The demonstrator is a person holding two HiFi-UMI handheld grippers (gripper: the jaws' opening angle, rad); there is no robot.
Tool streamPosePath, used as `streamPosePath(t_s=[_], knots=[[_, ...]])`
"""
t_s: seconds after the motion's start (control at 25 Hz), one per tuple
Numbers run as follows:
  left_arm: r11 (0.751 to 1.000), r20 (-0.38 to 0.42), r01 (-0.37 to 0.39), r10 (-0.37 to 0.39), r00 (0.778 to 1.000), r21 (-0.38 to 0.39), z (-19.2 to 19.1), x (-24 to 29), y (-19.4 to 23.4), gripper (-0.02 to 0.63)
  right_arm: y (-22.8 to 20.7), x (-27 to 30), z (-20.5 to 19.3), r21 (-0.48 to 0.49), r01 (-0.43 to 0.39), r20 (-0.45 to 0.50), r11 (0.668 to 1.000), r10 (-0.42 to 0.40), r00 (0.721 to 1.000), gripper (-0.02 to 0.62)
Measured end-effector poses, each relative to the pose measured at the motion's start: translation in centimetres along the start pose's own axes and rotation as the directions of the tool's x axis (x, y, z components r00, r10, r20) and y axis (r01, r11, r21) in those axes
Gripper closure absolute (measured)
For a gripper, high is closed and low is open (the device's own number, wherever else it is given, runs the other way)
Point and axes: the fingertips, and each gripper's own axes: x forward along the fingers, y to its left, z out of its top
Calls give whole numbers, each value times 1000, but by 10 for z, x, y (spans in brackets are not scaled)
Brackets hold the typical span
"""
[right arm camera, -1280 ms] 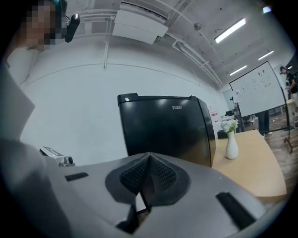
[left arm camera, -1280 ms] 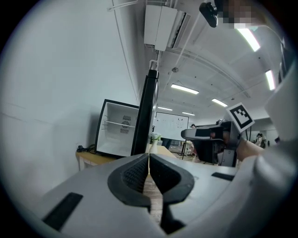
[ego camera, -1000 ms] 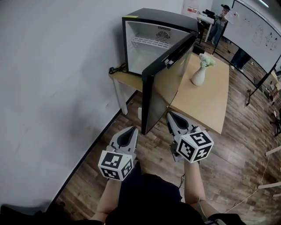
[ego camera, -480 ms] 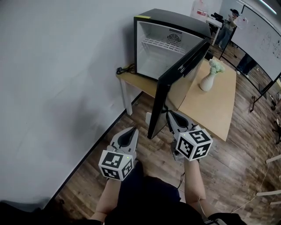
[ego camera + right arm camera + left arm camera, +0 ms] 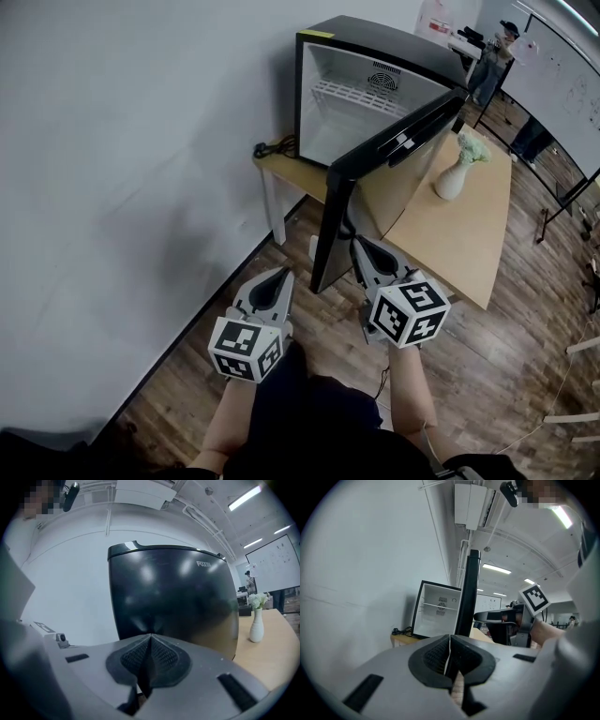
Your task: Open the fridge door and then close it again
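Observation:
A black mini fridge (image 5: 375,36) stands on a wooden table (image 5: 450,246) with its white inside (image 5: 361,103) showing. Its door (image 5: 384,183) hangs partly open, free edge toward me. My right gripper (image 5: 360,244) is shut and empty, its tip close against the door's glossy outer face (image 5: 173,592); I cannot tell whether it touches. My left gripper (image 5: 279,275) is shut and empty, low and to the left of the door's edge (image 5: 468,597). The left gripper view shows the fridge's inside (image 5: 438,611) and the right gripper (image 5: 506,619) beyond the shut tips (image 5: 449,637).
A white vase (image 5: 453,176) with flowers stands on the table right of the door. A white wall (image 5: 112,187) runs along the left. A black cable (image 5: 272,147) lies at the table's back corner. People (image 5: 487,56) and a whiteboard (image 5: 562,75) are far behind.
Both grippers have moved forward toward the fridge, the right one staying at the door's outer face. The door appears swung a little nearer the cabinet.

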Motion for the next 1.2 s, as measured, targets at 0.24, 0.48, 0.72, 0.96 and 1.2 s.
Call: streamPosePath(t_s=[0.24, 0.48, 0.72, 0.96, 1.2], knots=[[1000, -8, -22, 22, 1000, -14, 4, 13, 28, 600, 1, 36, 5, 3, -9, 4, 1000, 9, 1000, 604], [998, -2, -54, 54, 999, -24, 9, 18, 50, 600, 4, 62, 9, -4, -18, 2, 1000, 18, 1000, 604], [996, 2, -80, 80, 997, -33, 14, 28, 71, 600, 6, 90, 15, -30, -23, -5, 999, 23, 1000, 604], [994, 4, -96, 96, 995, -43, 20, 43, 94, 600, 5, 119, 22, -25, -34, 0, 999, 34, 999, 604], [994, 2, -97, 97, 995, -53, 24, 62, 116, 600, 2, 149, 27, -59, -24, 0, 998, 24, 1000, 604]])
